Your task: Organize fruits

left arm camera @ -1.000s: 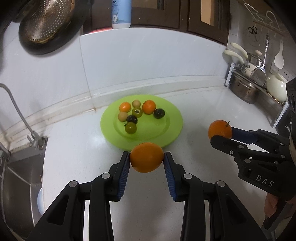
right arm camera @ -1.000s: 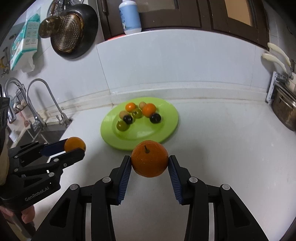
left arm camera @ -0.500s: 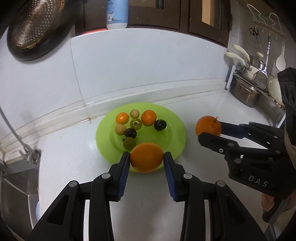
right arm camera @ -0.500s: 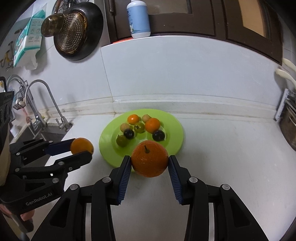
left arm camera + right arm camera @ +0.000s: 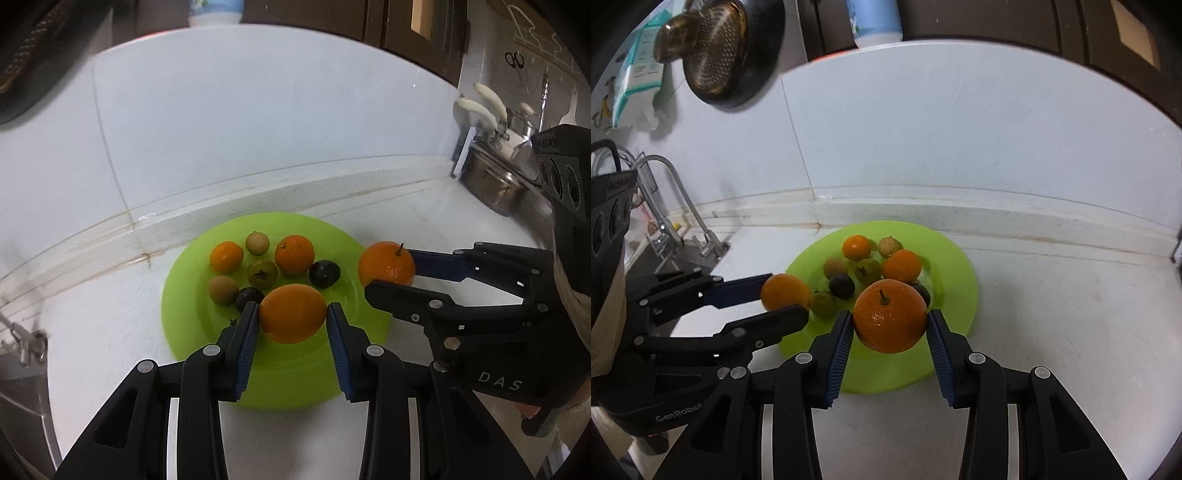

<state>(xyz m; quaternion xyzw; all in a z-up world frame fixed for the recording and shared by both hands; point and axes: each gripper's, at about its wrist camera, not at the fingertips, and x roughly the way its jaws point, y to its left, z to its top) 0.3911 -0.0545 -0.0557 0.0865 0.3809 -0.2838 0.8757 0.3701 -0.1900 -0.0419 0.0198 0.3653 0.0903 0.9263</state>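
**Colours: plate, fruit, grippers**

Lime-green plate (image 5: 192,317) on white speckled counter (image 5: 1052,314). Fruit on plate: orange, tan, olive-green, dark purple. Held smooth orange (image 5: 293,313) and stemmed orange (image 5: 890,320) both bright orange. Left gripper (image 5: 291,323) and right gripper (image 5: 889,326) black, blue ribbed pads.

1. The left wrist view looks forward and down along the left gripper (image 5: 292,320), close over the near rim of the green plate (image 5: 184,295), facing the white backsplash (image 5: 258,140).
2. The right wrist view looks the same way from the right gripper (image 5: 889,321), equally close over the plate (image 5: 955,273), with the faucet (image 5: 683,199) at 9 o'clock.
3. Both views share the plate, the bench (image 5: 110,332) and the backsplash.
4. Each camera sees the other gripper: the right gripper (image 5: 388,273) at 3 o'clock in the left view, the left gripper (image 5: 786,295) at 9 o'clock in the right view.
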